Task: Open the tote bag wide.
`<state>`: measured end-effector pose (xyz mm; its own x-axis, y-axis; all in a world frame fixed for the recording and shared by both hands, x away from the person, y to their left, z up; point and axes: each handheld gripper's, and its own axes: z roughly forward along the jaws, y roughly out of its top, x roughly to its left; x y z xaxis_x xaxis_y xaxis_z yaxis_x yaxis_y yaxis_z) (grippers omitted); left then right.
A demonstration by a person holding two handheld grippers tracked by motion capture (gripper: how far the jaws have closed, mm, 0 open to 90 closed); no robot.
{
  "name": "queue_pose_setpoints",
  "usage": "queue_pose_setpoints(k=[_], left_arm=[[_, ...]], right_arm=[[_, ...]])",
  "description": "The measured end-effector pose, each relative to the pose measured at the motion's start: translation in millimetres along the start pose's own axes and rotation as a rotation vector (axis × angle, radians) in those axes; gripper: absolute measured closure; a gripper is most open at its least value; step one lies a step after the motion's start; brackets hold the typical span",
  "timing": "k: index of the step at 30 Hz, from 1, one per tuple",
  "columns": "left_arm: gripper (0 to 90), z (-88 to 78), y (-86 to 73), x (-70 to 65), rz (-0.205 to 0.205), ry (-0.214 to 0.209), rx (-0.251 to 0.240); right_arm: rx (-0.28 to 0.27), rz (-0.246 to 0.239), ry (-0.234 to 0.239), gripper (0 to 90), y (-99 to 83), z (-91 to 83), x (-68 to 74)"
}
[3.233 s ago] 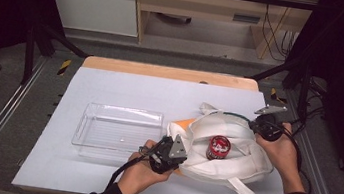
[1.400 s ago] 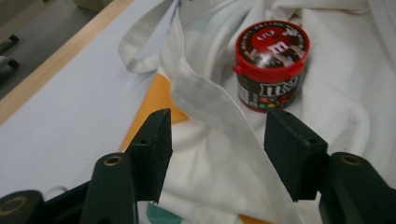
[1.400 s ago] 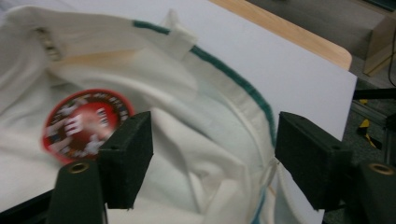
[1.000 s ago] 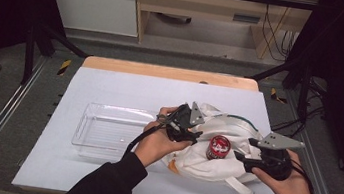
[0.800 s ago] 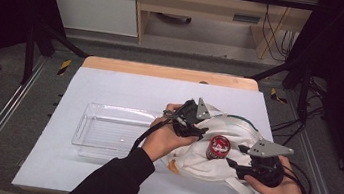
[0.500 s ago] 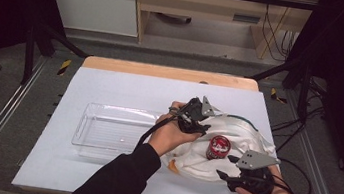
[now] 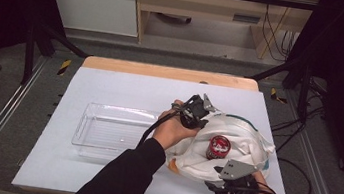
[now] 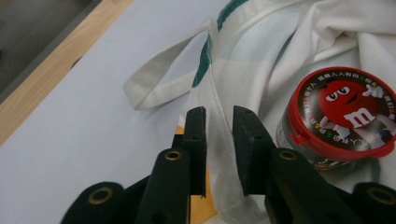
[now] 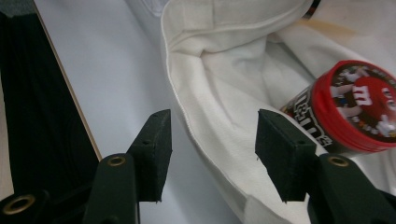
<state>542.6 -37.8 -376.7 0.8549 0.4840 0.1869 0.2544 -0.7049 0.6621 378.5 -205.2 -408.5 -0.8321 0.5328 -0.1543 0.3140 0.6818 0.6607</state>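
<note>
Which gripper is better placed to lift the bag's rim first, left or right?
Left. The left gripper has just been closing, its jaws nearly pinching the white bag rim beside the red-lidded can. The right gripper straddles the near rim with gaps either side.

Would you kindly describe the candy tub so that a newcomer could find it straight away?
On the pale blue table, right of the clear plastic tray, lies a crumpled white cloth bag. In its open mouth stands a small round candy tub, the only thing there with a red cartoon-face lid.

Clear plastic tray (image 7: 110, 131) on the white table (image 7: 110, 89), near a wooden cabinet (image 7: 197, 2).
</note>
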Motion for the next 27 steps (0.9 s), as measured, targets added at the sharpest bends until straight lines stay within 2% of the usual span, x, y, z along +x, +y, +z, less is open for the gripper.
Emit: queue_pose_setpoints(k=[1, 3, 4, 5, 6, 9, 11, 17, 20, 23, 25, 27], left_arm=[[81.7, 1.1, -0.1, 0.1, 0.004, 0.002, 0.009], [83.0, 2.8, -0.5, 1.6, 0.004, -0.001, 0.026], [86.6, 3.4, -0.8, 2.2, -0.002, 0.000, 0.025], [87.8, 4.3, -1.6, 4.6, -0.005, 0.001, 0.036], [88.4, 4.3, -1.6, 4.6, -0.005, 0.001, 0.036], [88.7, 5.3, -4.2, 8.9, -0.009, 0.003, 0.049], [88.8, 4.7, -5.3, 11.3, -0.014, 0.013, 0.050], [89.0, 1.5, -6.9, 18.1, -0.030, 0.054, 0.038], [89.0, 2.6, -8.4, 20.4, -0.038, 0.060, 0.041], [89.1, 5.3, -10.2, 20.9, -0.029, 0.071, 0.062], [89.1, 8.3, -12.0, 20.9, -0.023, 0.075, 0.079], [89.1, 12.1, -15.3, 21.9, -0.035, 0.076, 0.094]], right_arm=[[0.009, -0.012, -0.001, 54.0, -0.6, 4.0, 1.5], [0.014, -0.015, -0.004, 56.9, -0.6, 5.1, 1.7], [0.015, -0.023, -0.008, 67.5, -0.5, 5.9, 2.0], [0.013, -0.022, -0.004, 71.3, -0.1, 5.8, 2.3], [0.013, -0.022, -0.004, 71.3, -0.1, 5.8, 2.3], [0.023, -0.035, 0.007, 83.4, 0.0, 5.7, 4.0], [0.031, -0.033, 0.022, 88.1, -0.1, 5.8, 5.5], [0.055, -0.054, 0.067, 89.8, -5.2, 7.6, 12.7], [0.058, -0.058, 0.081, 89.8, -7.6, 8.6, 13.8], [0.083, -0.052, 0.111, 90.0, -14.1, 15.4, 17.7], [0.094, -0.051, 0.115, 89.9, -16.1, 18.0, 19.0], [0.103, -0.041, 0.127, 89.9, -21.1, 25.2, 19.7]])
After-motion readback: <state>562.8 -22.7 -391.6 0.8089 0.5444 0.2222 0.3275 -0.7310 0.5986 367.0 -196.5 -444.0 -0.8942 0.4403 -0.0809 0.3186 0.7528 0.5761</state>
